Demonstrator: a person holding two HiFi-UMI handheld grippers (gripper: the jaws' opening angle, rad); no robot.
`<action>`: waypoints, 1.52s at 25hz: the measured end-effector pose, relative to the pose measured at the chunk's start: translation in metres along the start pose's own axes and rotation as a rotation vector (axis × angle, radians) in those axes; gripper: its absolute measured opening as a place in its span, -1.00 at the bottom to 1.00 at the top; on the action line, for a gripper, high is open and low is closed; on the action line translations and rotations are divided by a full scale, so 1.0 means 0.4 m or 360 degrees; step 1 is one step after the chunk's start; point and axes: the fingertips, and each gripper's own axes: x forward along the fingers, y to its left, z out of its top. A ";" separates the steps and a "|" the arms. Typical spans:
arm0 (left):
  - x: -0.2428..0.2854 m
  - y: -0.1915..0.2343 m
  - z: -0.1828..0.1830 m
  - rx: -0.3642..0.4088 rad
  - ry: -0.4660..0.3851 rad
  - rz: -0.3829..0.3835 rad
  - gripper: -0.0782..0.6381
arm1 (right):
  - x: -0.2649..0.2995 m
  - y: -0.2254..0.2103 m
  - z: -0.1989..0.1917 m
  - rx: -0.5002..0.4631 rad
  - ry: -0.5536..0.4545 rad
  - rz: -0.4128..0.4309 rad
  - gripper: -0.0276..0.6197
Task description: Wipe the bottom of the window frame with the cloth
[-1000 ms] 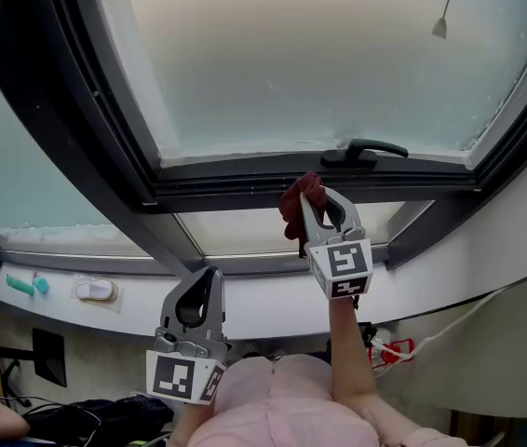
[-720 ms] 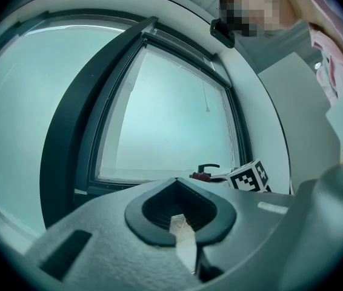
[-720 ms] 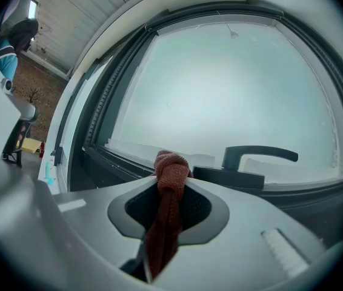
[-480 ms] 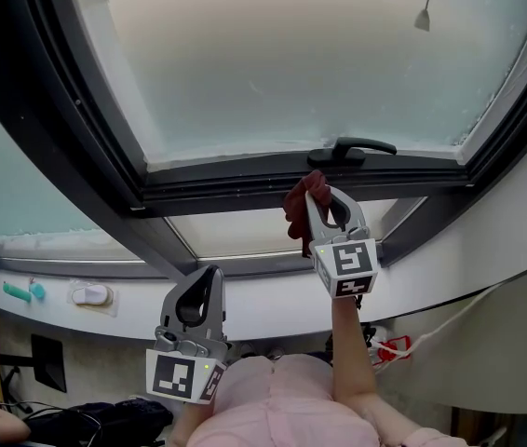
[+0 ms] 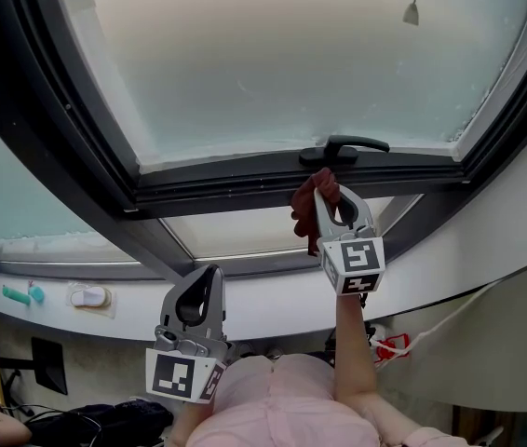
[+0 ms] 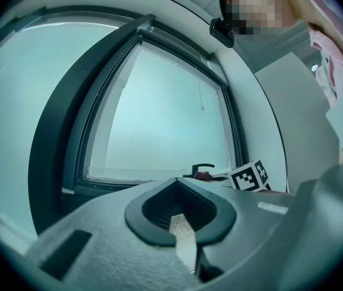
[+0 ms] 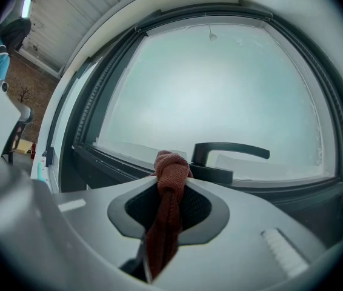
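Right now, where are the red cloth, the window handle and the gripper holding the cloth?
red cloth (image 7: 170,176): right gripper view, on its knotted top.
window handle (image 5: 357,142): head view, on its lever.
right gripper (image 5: 325,190): head view, between its fingertips, shut on the red cloth.

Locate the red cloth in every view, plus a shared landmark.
Head view: cloth right of centre, in the right gripper.
Left gripper view: tiny red patch, low, right of centre.
Right gripper view: bottom centre, between the jaws.
Shared landmark: window handle, beside the cloth everywhere.
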 end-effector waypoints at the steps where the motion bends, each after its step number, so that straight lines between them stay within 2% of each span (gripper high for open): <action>1: 0.003 -0.003 0.000 -0.0001 0.0001 -0.0005 -0.79 | -0.004 -0.008 -0.001 0.0004 0.0013 -0.0014 -0.69; 6: 0.014 -0.015 -0.003 -0.0002 0.0006 -0.0022 -0.79 | -0.024 -0.060 -0.001 -0.0035 0.0058 -0.0093 -0.69; 11: 0.016 -0.017 -0.002 -0.0001 0.0003 -0.0017 -0.79 | -0.033 -0.101 -0.020 0.0039 0.0009 -0.0137 -0.69; 24: -0.011 0.016 0.002 -0.0010 -0.0005 0.0028 -0.79 | -0.034 -0.106 -0.020 0.0032 0.0027 -0.0199 -0.69; 33: -0.050 0.051 0.006 -0.0025 -0.0018 0.0028 -0.79 | -0.042 -0.079 -0.041 0.0007 0.0124 -0.0289 -0.70; 38: -0.072 0.072 0.008 -0.0037 -0.0018 0.0012 -0.79 | -0.026 0.026 -0.061 0.0006 0.0209 -0.0173 -0.70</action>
